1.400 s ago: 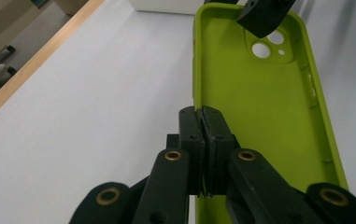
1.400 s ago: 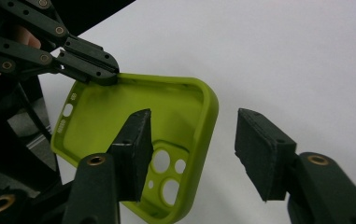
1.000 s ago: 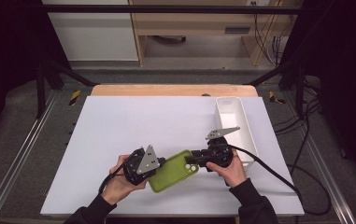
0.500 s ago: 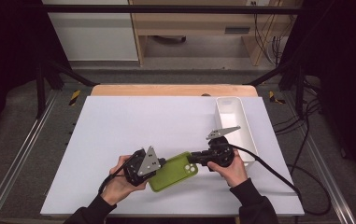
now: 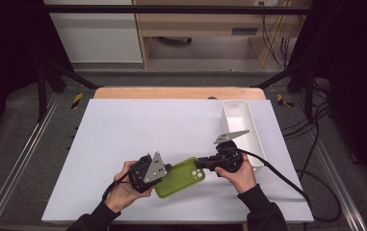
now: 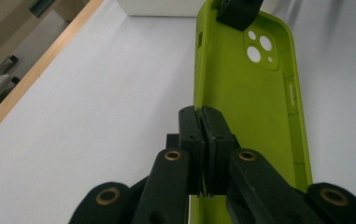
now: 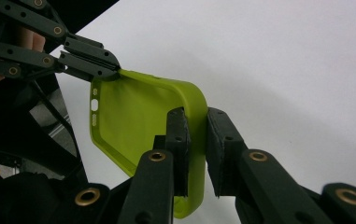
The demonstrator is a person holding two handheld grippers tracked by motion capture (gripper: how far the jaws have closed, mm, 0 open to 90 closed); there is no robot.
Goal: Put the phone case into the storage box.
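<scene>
1. Green and bendy, the phone case (image 5: 179, 176) is held up between two claws, near the front edge of the white tabletop (image 5: 123, 130), about the middle.
2. The left claw (image 6: 202, 140) is clenched on one long side wall of the phone case. Its two black pads squeeze the thin green wall from both sides.
3. The right claw (image 7: 196, 149) has just been closing. Now it grips the rounded corner of the phone case, with the green wall pinched between its pads.
4. In the high view the left claw (image 5: 169, 168) sits at the left end of the case and the right claw (image 5: 199, 162) at the end with the camera holes (image 6: 259, 48).
5. The inside of the case faces the left gripper view. You can see the round holes near its far end.
6. A long white tray (image 5: 253, 139) lies near the right edge of the tabletop, just beside the right hand (image 5: 241, 175).
7. The left hand (image 5: 123, 190) is close to the front edge of the tabletop.
</scene>
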